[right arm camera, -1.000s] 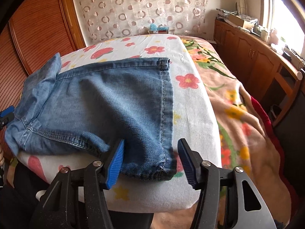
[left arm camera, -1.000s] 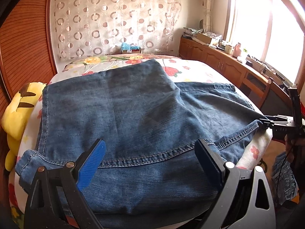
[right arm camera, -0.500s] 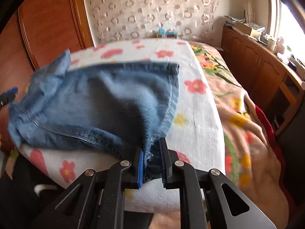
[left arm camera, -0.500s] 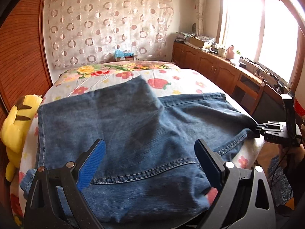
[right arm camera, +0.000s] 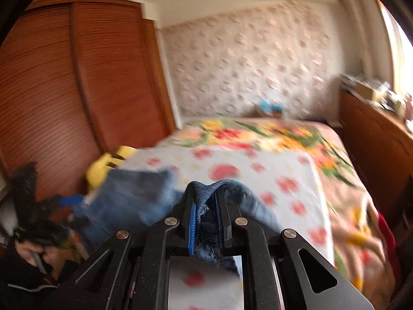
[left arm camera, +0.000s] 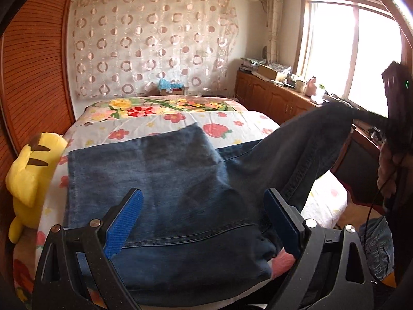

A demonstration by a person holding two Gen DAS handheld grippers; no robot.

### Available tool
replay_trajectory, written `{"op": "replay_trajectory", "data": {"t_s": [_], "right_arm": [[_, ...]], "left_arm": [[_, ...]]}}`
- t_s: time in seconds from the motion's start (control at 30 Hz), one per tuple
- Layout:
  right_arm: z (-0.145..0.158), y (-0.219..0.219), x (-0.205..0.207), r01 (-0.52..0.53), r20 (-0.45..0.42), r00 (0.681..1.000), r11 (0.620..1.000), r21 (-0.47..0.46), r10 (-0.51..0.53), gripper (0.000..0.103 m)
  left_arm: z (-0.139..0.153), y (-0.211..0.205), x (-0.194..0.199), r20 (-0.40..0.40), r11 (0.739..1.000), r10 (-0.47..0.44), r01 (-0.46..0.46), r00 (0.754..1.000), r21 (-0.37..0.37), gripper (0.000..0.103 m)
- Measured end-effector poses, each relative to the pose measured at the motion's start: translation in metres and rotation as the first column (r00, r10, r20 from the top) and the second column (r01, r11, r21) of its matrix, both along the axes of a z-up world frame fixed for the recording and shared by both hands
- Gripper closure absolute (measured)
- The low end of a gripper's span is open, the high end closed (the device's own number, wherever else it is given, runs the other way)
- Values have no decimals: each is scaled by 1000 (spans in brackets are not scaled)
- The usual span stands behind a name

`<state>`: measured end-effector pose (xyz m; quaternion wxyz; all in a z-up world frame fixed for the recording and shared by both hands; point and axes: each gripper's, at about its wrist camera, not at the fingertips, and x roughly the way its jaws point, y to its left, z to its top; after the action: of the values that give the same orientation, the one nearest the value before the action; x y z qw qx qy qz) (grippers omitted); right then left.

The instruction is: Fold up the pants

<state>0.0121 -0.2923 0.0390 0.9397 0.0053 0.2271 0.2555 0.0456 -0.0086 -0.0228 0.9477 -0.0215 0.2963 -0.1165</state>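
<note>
Right tongs [right arm camera: 205, 217] clamped the pants [left arm camera: 180, 193] hem and lifted it.

The bed [left arm camera: 180, 124] fills mid-frame, covered by a white flowered sheet [left arm camera: 155, 126]. Jeans [left arm camera: 160, 180] lie spread across its lower centre, one leg raised off it at right. A yellow plush [left arm camera: 31, 178] rests on its left edge.

From the foot of the bed [left arm camera: 160, 126], our left wrist camera faces the circle-patterned curtain [left arm camera: 155, 44], low and close over the jeans [left arm camera: 167, 180]. Our right wrist camera (blurred) faces the same curtain [right arm camera: 247, 59] from the bed's [right arm camera: 258, 160] foot; both show the yellow plush toy [left arm camera: 31, 175].
</note>
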Motion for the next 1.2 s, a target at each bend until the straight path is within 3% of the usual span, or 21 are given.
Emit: {"op": "replay_trajectory", "data": {"t_s": [0.23,0.43,0.6,0.77,0.83,0.97,1.2], "right_arm": [[21,80,9,-168,46,984,985,-50,170,91],[20,113,37,-286,-26,958,957,51,287,91],[2,155,50,-334,-59,941,943,3,333,90],[-2,164,79,-339,-73,939,939,-53,335,90],[15,161,84,-317,-77,947,946,-66,312,89],[34,151,73,-296,-19,955,954,-57,295,63],[28,126,63,-214,-3,977,971,-106,215,62]], "left_arm": [[3,33,-8,14,997,74,-74,997,-2,8],[2,59,-13,20,991,129,-128,991,-30,8],[-3,72,-14,6,986,163,-163,987,-40,8],[-6,75,-14,0,984,171,-171,985,-41,8],[-6,75,-13,-2,985,169,-169,986,-37,8],[-7,75,-12,-5,985,168,-168,986,-37,8],[-12,68,-6,-20,988,148,-149,989,-32,8]]}}
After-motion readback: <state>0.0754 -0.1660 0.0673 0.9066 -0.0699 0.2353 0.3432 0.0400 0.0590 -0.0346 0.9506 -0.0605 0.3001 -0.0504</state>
